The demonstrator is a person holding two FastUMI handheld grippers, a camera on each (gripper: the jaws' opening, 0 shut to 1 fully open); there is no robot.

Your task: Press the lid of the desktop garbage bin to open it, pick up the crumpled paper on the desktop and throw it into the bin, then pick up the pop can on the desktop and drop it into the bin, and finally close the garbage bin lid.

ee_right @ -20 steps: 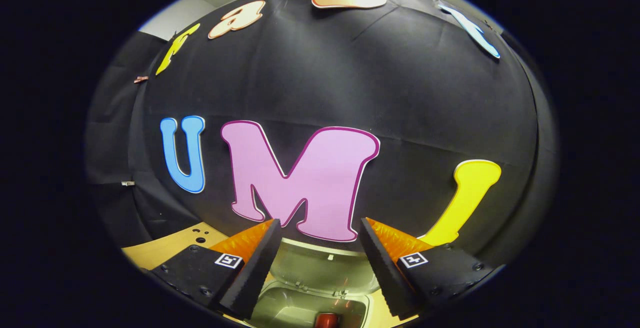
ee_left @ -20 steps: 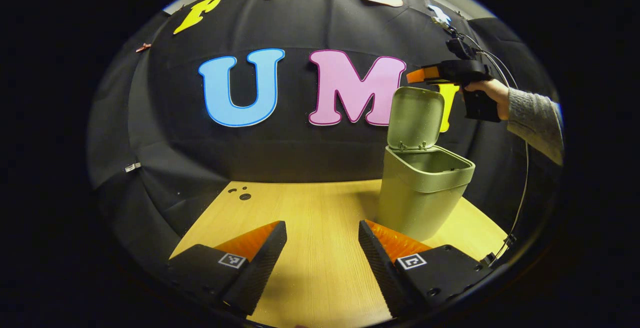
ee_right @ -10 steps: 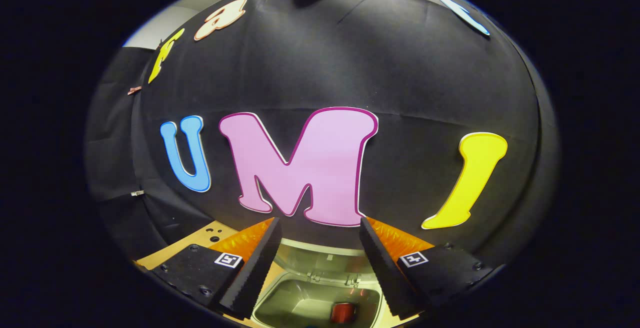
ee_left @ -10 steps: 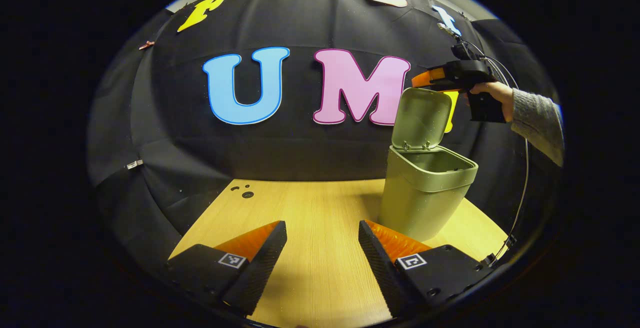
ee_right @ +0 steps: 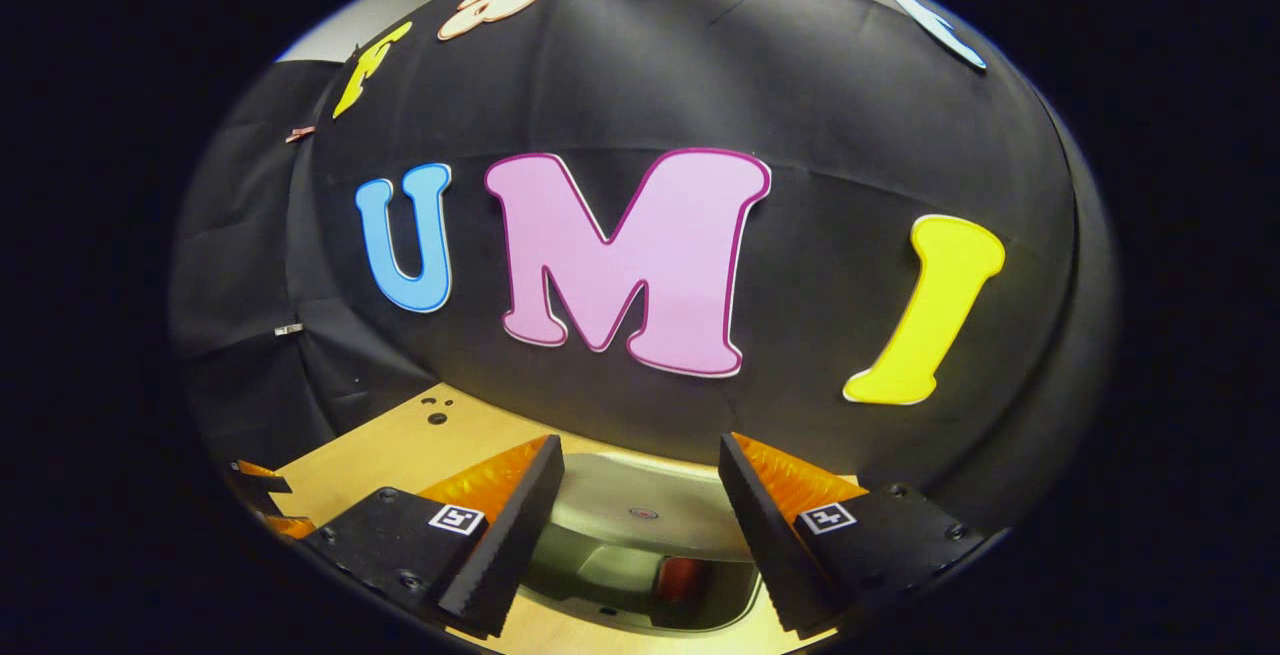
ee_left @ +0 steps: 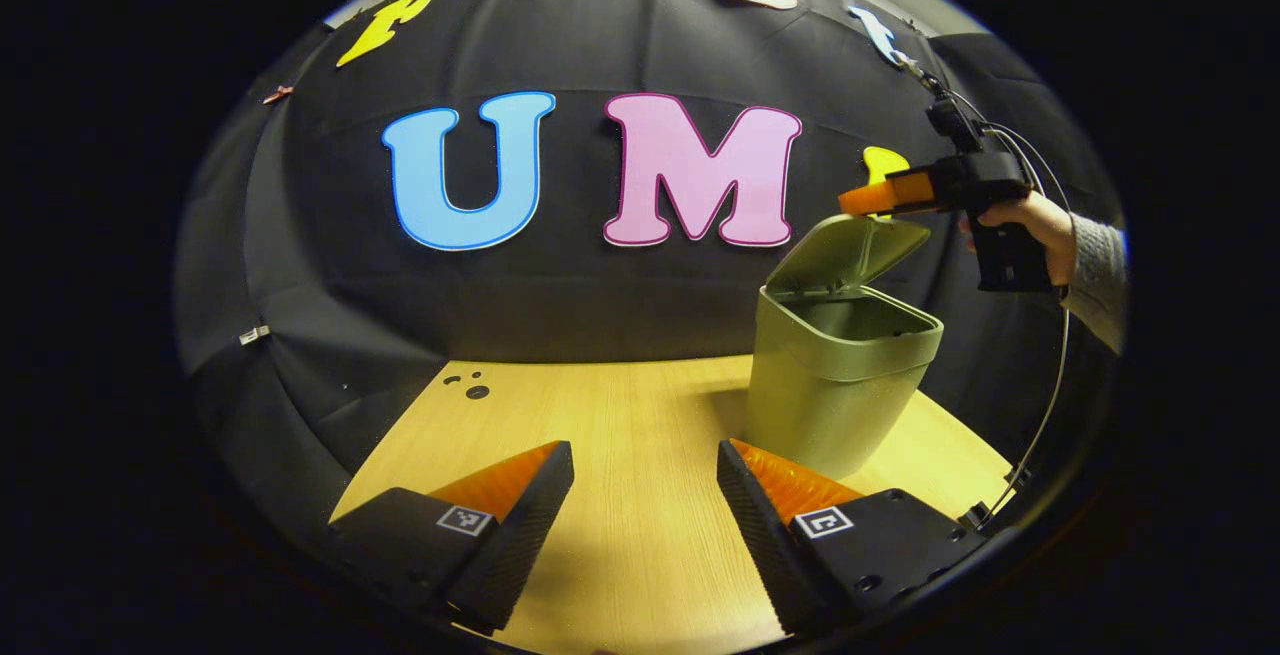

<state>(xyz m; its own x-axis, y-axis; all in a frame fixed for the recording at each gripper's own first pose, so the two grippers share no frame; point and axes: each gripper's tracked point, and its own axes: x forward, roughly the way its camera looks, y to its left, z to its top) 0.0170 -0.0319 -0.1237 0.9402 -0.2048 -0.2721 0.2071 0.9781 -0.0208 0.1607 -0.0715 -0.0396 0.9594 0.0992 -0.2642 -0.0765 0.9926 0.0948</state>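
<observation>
So the lid [ee_left: 848, 250] sits half-tilted over the bin [ee_left: 835, 385] right under the right gripper [ee_right: 640, 495], jaws apart and empty, while the left gripper [ee_left: 645, 495], also apart, hangs well short of the bin.

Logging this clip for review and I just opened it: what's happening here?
A person is closing a green desktop garbage bin on a wooden table. The right gripper, held in a hand, sits at the top edge of the lid, which is tilted partway down. Its own view shows something red inside the bin. The left gripper hovers open over the table, holding nothing.
</observation>
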